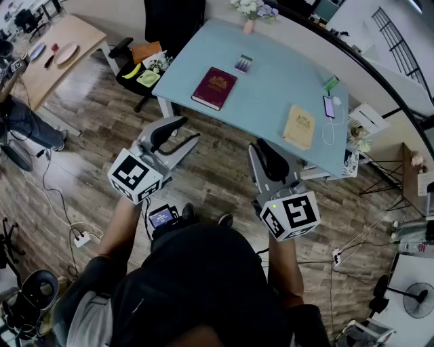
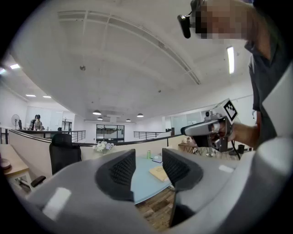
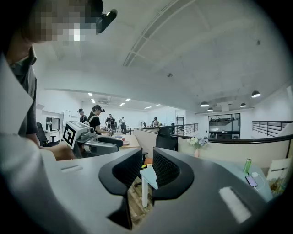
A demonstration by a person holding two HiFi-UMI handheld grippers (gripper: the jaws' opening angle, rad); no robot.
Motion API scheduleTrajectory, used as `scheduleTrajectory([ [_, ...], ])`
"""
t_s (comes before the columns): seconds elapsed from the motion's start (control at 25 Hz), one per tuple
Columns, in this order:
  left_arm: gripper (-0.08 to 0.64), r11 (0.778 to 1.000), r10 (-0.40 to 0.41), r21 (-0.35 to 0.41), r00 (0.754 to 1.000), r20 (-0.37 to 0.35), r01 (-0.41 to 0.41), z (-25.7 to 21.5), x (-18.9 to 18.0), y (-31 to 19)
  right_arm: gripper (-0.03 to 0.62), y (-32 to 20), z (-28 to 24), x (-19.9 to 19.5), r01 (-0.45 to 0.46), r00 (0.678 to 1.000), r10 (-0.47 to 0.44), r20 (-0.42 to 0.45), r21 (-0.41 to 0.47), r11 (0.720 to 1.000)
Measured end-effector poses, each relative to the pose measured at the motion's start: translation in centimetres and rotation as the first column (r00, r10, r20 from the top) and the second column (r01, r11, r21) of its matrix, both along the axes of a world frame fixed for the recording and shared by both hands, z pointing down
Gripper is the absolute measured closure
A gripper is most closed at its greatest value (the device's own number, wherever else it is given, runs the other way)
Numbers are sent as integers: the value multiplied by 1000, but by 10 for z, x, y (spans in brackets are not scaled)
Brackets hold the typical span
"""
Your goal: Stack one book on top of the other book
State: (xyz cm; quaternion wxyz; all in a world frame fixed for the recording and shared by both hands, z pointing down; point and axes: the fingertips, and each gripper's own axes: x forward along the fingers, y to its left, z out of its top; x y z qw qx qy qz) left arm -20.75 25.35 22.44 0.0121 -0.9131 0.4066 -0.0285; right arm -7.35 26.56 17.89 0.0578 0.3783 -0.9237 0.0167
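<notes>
A dark red book (image 1: 214, 87) lies flat on the left part of the light blue table (image 1: 271, 88). A tan book (image 1: 299, 126) lies flat near the table's front right edge, well apart from the red one. My left gripper (image 1: 190, 129) hangs over the wooden floor just short of the table, open and empty. Between its pads the tan book (image 2: 160, 172) shows far off. My right gripper (image 1: 260, 146) is also short of the table, its jaws a narrow gap apart with nothing in them. The right gripper (image 3: 147, 167) points at the table's corner (image 3: 149, 176).
On the table are a phone on a cable (image 1: 328, 106), a green can (image 1: 330, 83), a small box (image 1: 243, 64) and a vase of flowers (image 1: 252, 10). A black chair (image 1: 173, 20) stands behind it. A power strip (image 1: 81, 238) and cables lie on the floor.
</notes>
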Motion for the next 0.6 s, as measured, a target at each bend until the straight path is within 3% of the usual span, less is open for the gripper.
scheduleTrajectory([
  [0.4,337,1000,28,-3,1000,-12,-28,8,-23,-17,538,-14,11,-22,-23,1000,22,-9,-18,1000],
  [0.6,337,999,50,3,999,-16,-50,8,-32,-25,538,-22,9,-32,-49,998,50,32,-41,998],
])
